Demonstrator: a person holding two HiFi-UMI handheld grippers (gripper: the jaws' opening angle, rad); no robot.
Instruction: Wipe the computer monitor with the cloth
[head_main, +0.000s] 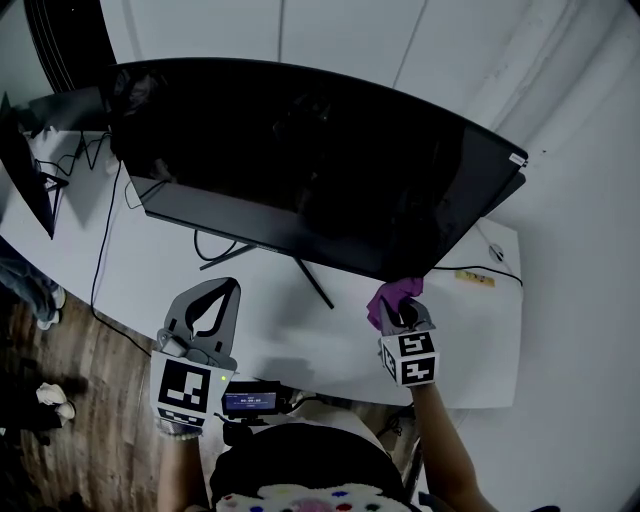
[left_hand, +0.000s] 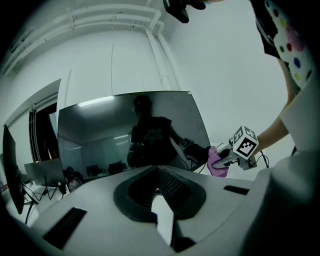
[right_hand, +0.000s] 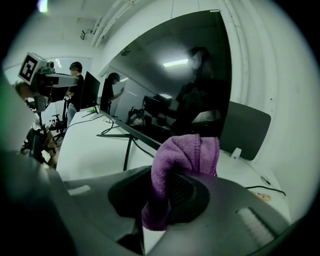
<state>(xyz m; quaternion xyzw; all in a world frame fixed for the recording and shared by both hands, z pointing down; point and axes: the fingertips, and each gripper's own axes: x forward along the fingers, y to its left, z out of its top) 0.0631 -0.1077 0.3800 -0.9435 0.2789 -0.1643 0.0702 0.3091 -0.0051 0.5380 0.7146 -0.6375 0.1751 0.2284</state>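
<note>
Right claw (head_main: 402, 314) pinches the purple cloth (head_main: 392, 296) — bunched over its tip, by the monitor (head_main: 300, 160) — left claw (head_main: 232, 287) closed, empty.

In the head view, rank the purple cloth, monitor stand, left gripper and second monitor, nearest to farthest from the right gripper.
1. The purple cloth, clamped in the right gripper.
2. The monitor stand, on the desk to its left.
3. The left gripper, farther left.
4. The second monitor, far left edge.
</note>
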